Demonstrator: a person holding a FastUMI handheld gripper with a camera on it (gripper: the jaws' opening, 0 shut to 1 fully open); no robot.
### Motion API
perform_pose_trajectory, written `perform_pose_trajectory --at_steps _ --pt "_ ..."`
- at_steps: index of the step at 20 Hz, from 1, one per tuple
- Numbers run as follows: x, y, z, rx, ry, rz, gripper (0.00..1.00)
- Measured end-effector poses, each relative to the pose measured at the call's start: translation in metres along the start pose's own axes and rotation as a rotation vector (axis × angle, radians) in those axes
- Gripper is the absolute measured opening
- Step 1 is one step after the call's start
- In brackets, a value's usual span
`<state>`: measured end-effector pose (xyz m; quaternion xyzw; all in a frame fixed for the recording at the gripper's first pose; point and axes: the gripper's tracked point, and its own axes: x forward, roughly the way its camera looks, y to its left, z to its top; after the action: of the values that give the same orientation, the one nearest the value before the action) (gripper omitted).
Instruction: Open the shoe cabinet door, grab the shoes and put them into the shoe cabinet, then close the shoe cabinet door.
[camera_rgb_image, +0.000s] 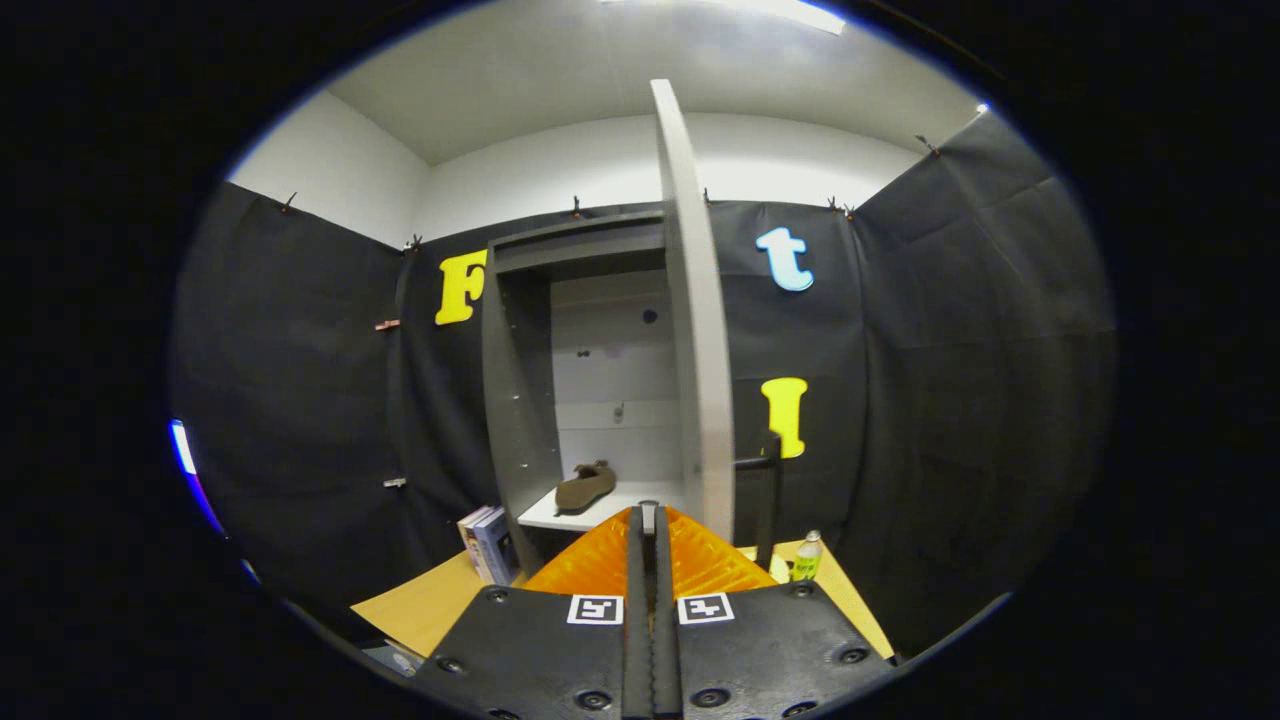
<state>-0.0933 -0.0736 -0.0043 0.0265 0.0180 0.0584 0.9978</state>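
Orange fingers of the gripper are pressed together with nothing between them, their tips pointing at the front edge of the shoe cabinet's white shelf. Beyond the tips the grey shoe cabinet stands open, its door swung out edge-on just to the right of the fingers, a dark handle on its far side. One brown shoe lies on the shelf inside. Books lean by the cabinet's left foot, and a small green-labelled bottle stands on the tan floor mat to the right
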Motion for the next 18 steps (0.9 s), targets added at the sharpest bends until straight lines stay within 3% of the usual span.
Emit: perform_pose_trajectory --at_steps 6,12,18 --pt "0.041 0.061 -0.084 0.039 0.216 0.065 0.05" --pt "0.094 0.104 -0.210 0.043 0.481 0.001 0.06" --pt "0.106 0.102 -0.332 0.075 0.704 -0.125 0.09"
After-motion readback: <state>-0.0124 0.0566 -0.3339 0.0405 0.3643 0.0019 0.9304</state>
